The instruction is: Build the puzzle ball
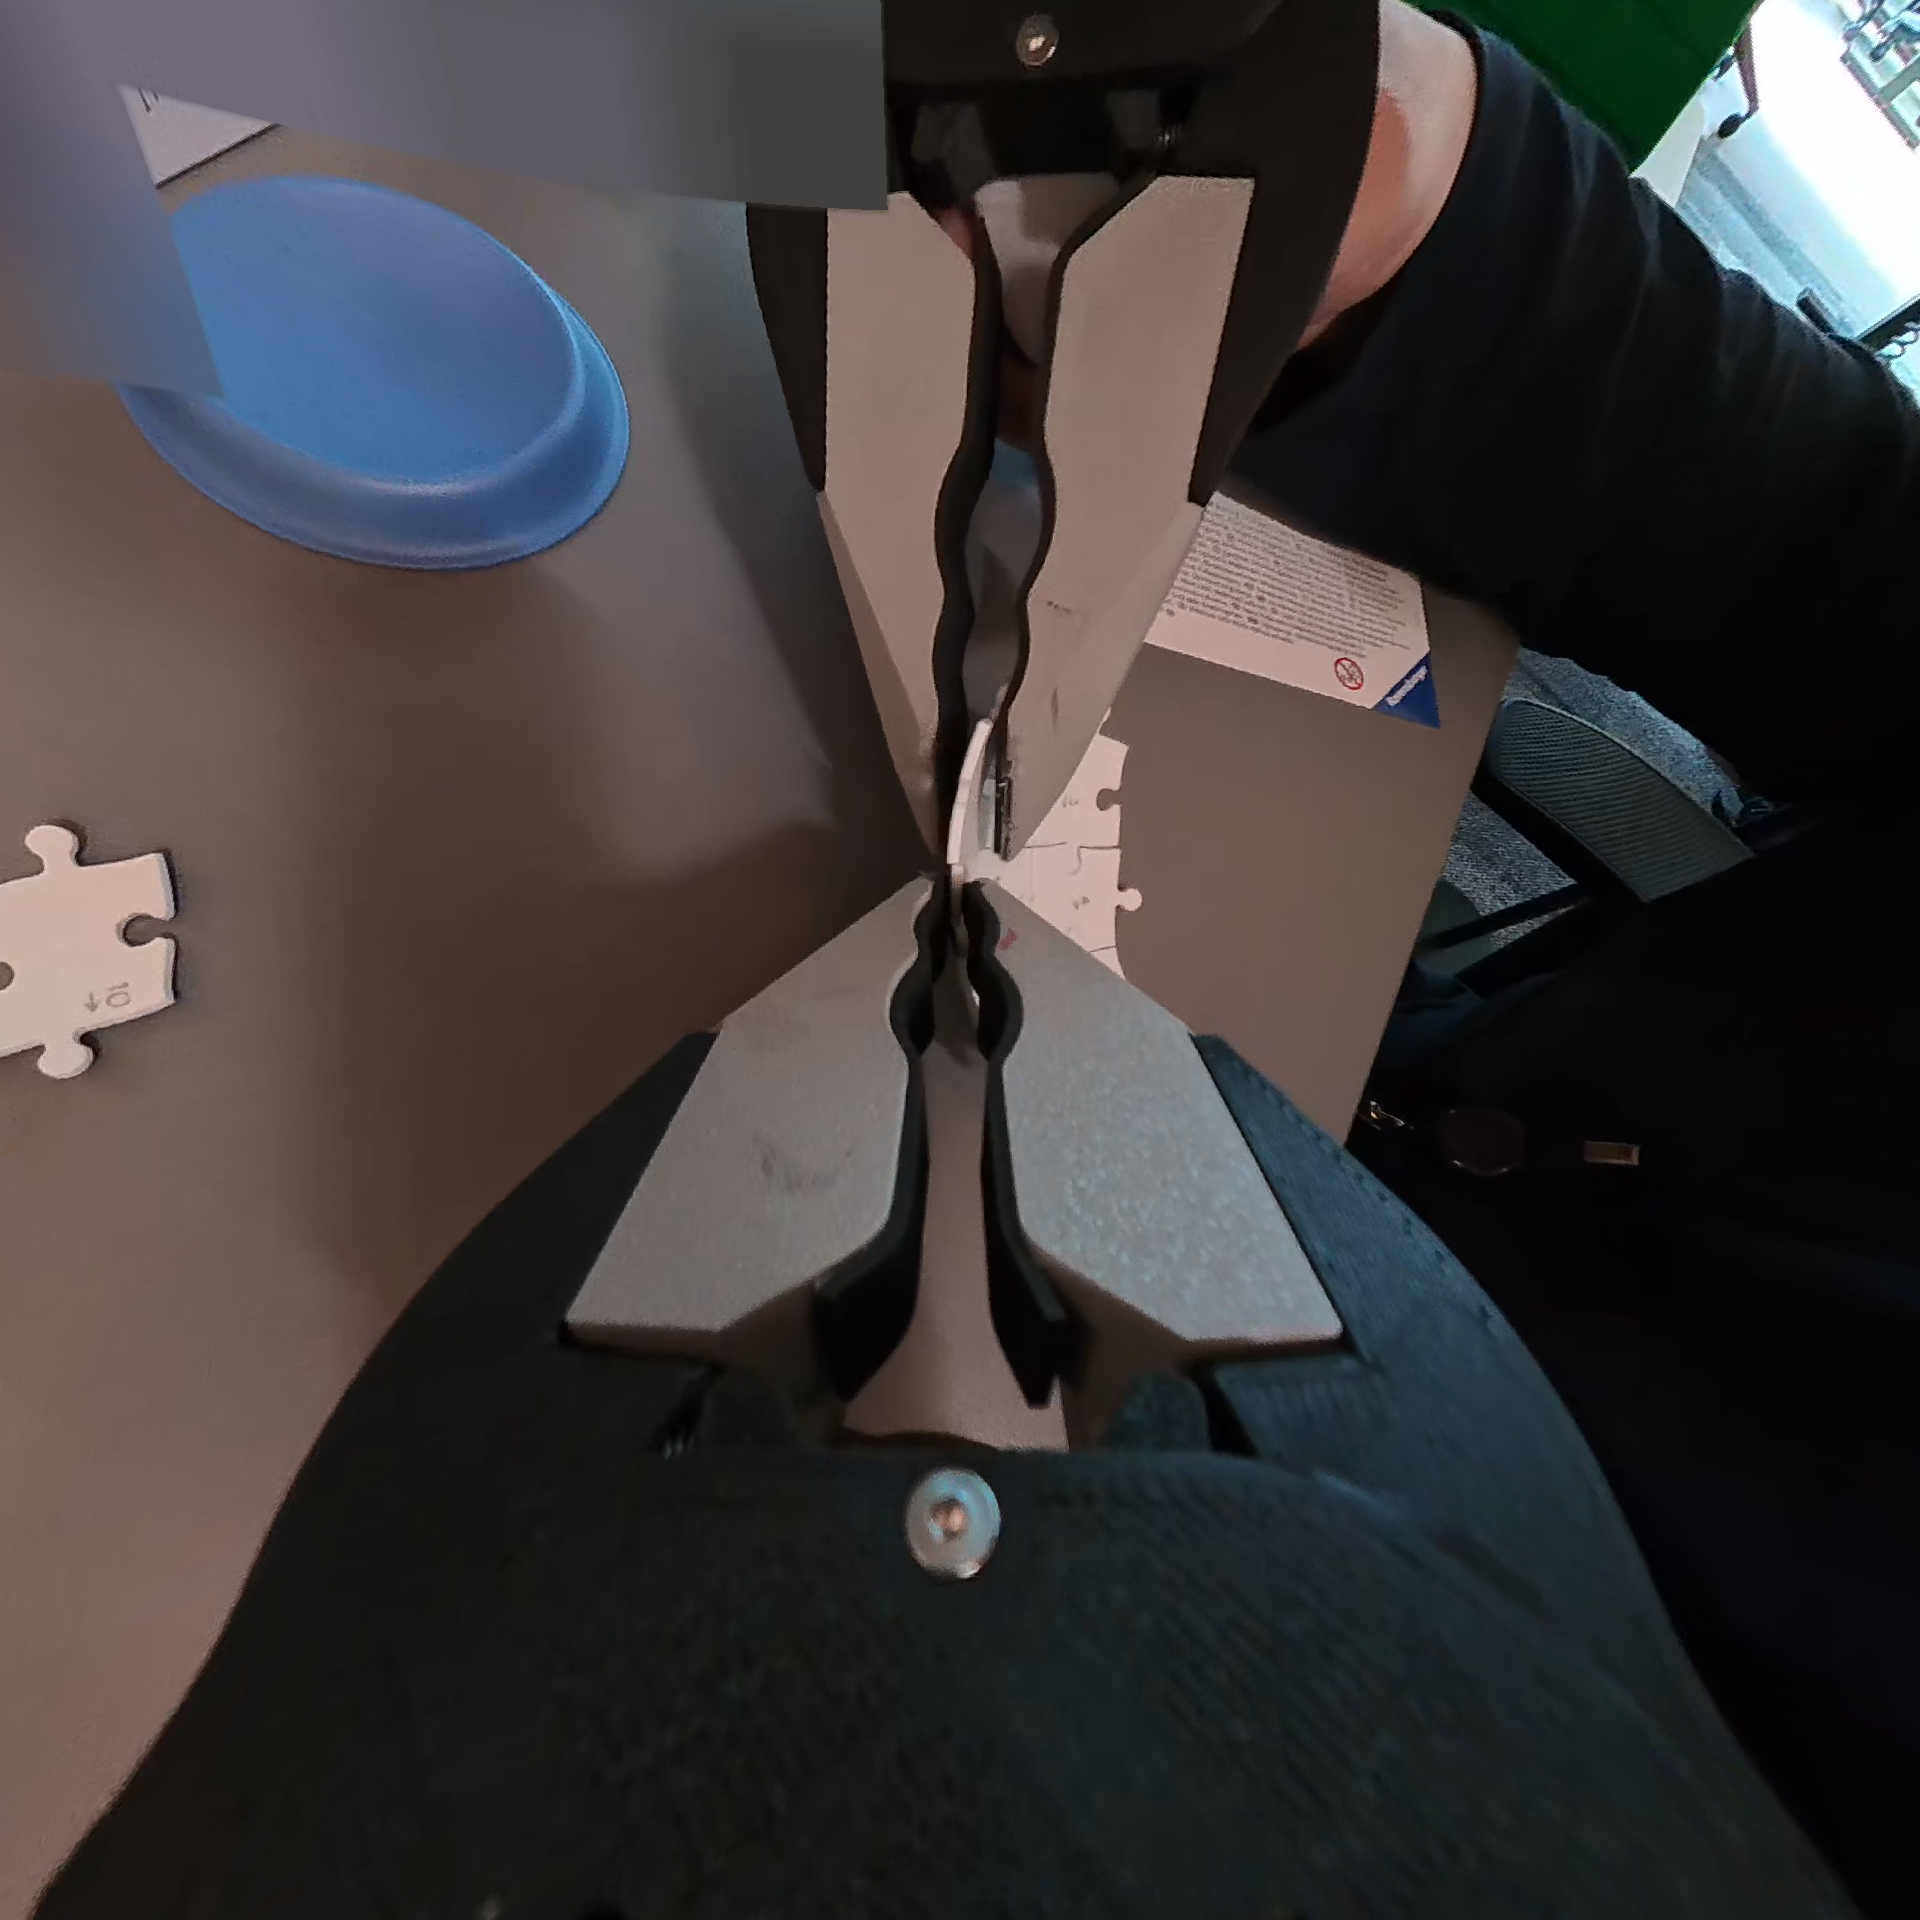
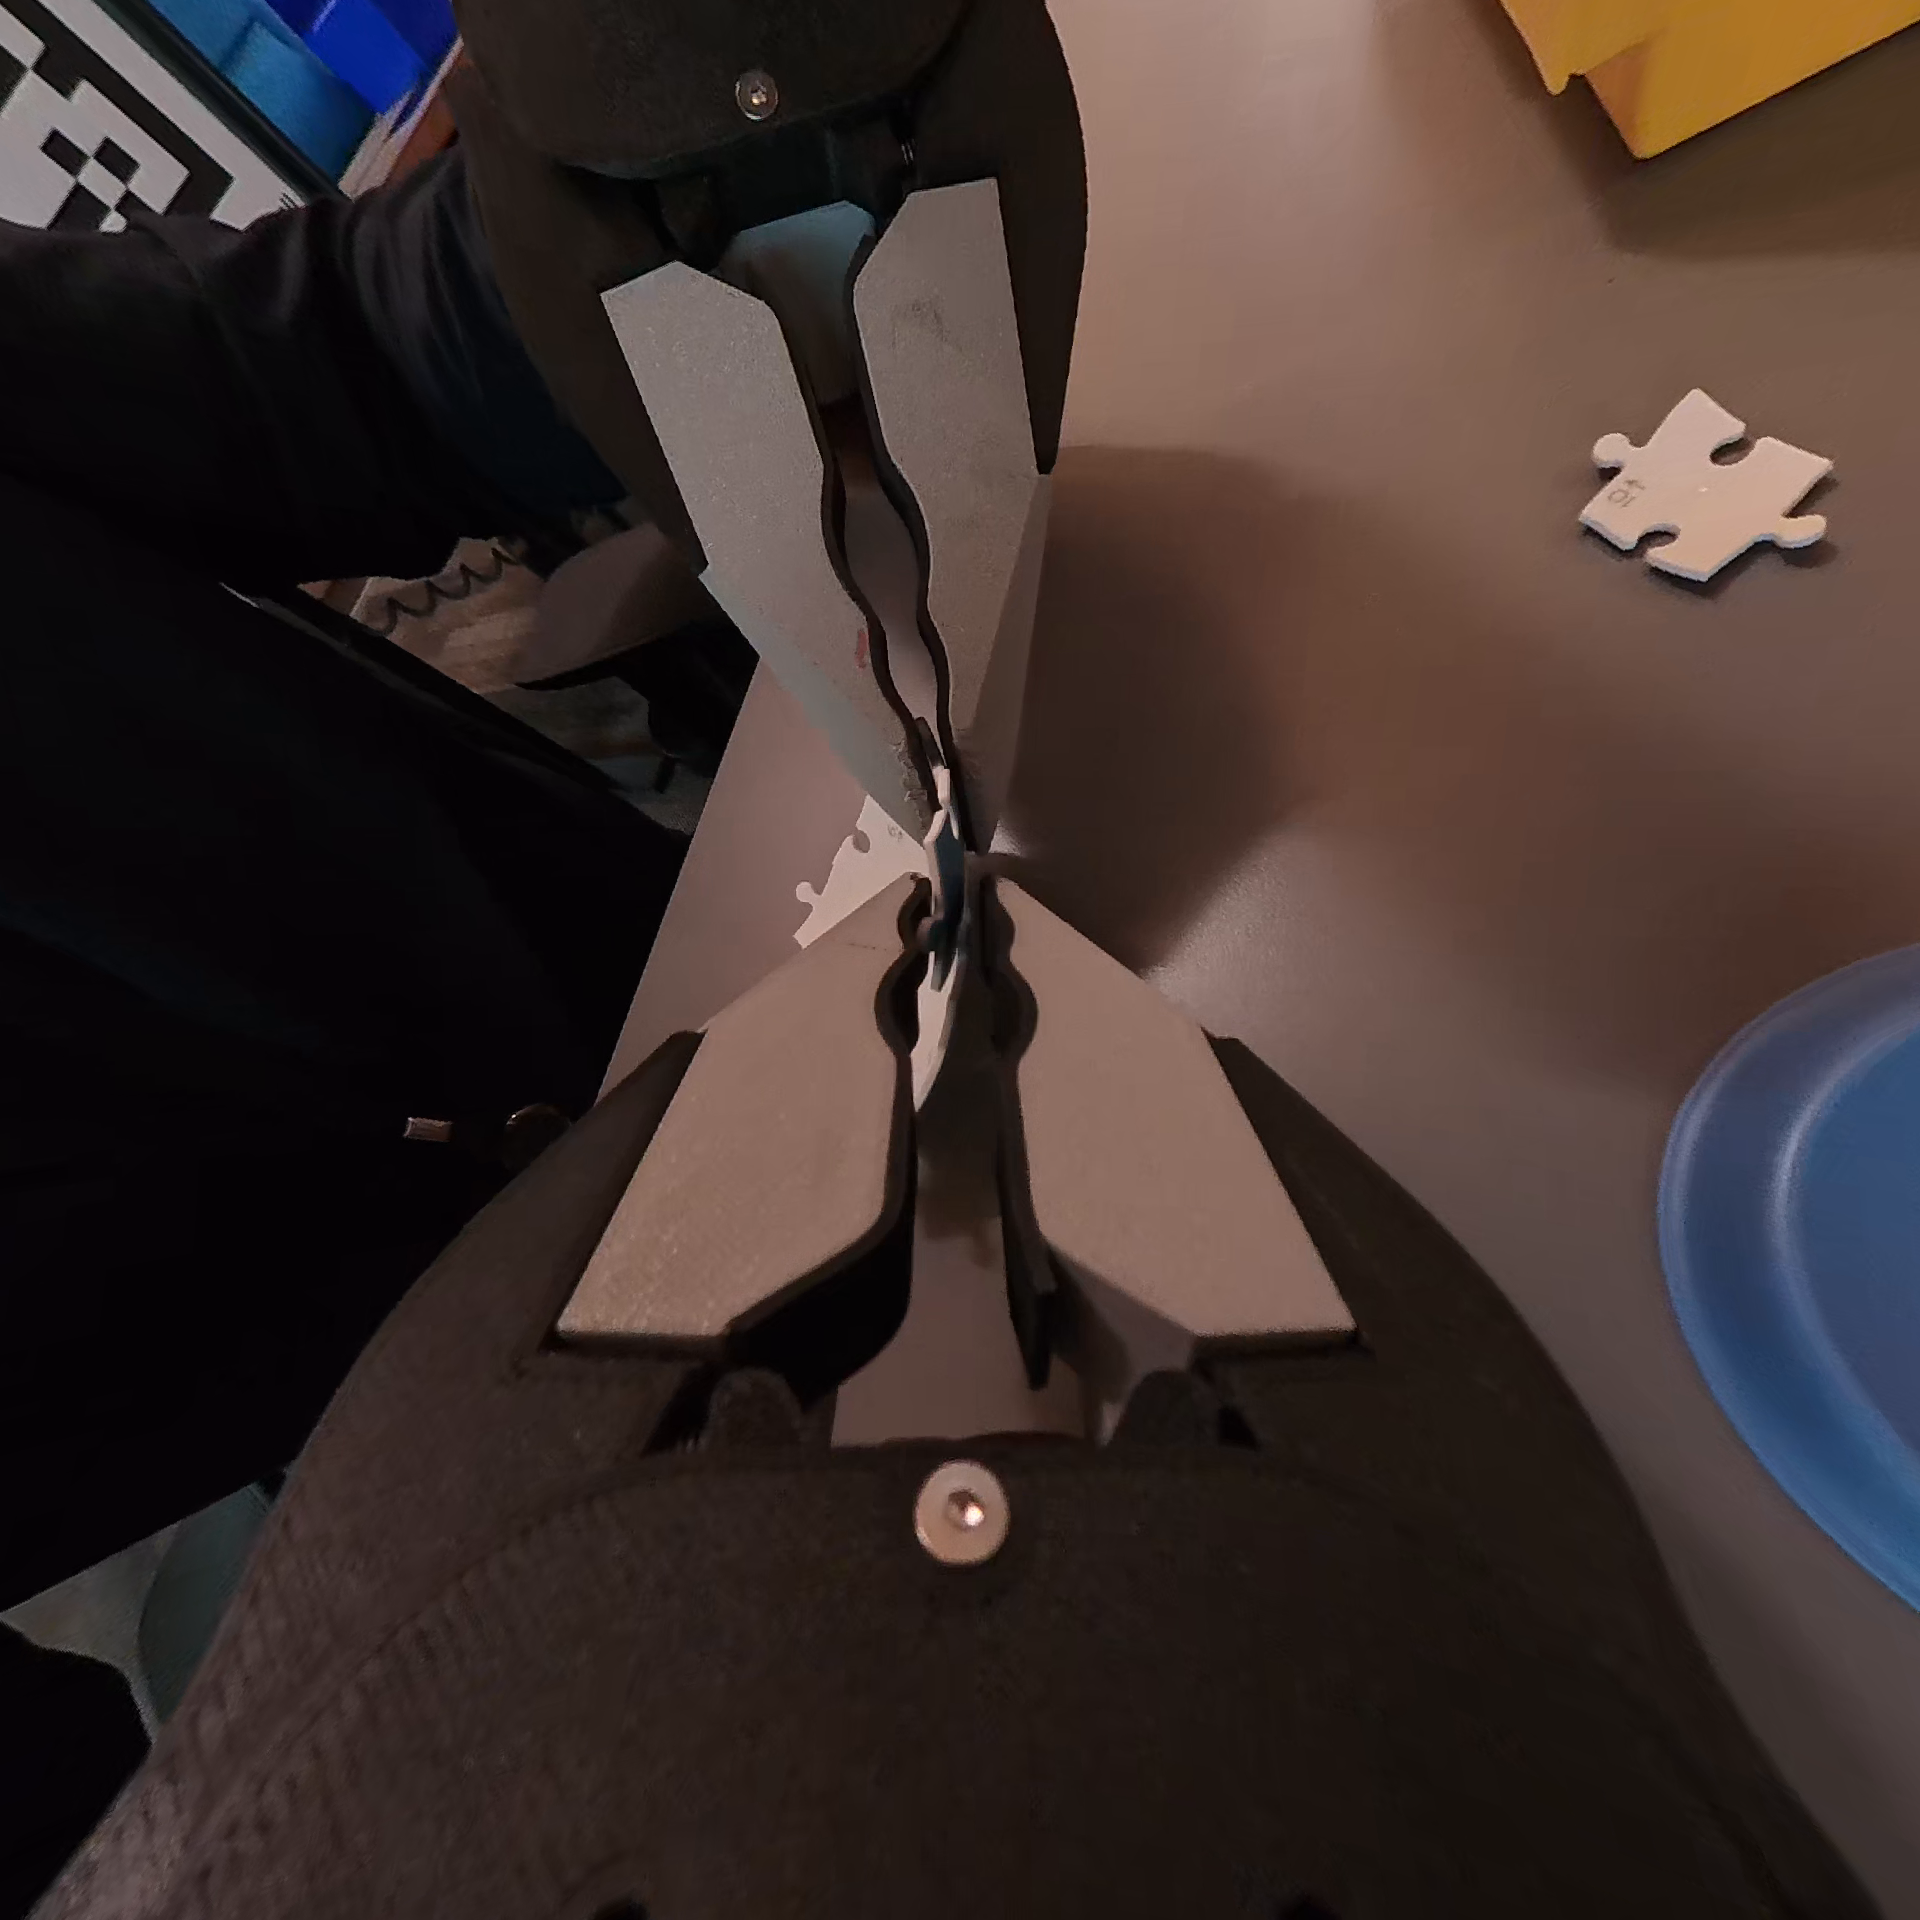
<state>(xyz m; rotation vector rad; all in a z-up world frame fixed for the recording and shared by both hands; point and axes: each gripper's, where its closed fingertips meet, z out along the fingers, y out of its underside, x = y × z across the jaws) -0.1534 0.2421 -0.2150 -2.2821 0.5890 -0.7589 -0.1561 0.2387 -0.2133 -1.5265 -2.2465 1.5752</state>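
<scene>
Left wrist view
- Left hand-held gripper (image 1: 954, 914): fingers drawn together, clamped on the edge of a curved white puzzle piece (image 1: 971, 800), tip to tip with the other gripper.
- Right hand-held gripper (image 1: 982, 831): comes in from the top, facing the left one; fingers pinched on a piece right beside the first; the two pieces meet at the tips, held above the bench (image 1: 520, 779).
- Loose piece (image 1: 83, 951): white, lying flat on the bench at far left, well apart from the grippers.
- Joined pieces (image 1: 1091, 831): a white patch on the bench just behind the fingertips, partly hidden.
- Blue dish (image 1: 395, 384): on the bench, upper left.
- Printed sheet (image 1: 1299, 613): at the bench edge, right of the grippers.

Right wrist view
- Right hand-held gripper (image 2: 951, 935): fingers together on a white piece, blue on its other face.
- Left hand-held gripper (image 2: 940, 790): opposite, from the top, pinching its piece; the pieces touch between the tips.
- Loose piece (image 2: 1704, 499): on the bench, upper right.
- Blue dish (image 2: 1787, 1247): right edge.
- Yellow box (image 2: 1683, 62): top right corner.
- Person's dark sleeve (image 2: 260, 364): at left.
</scene>
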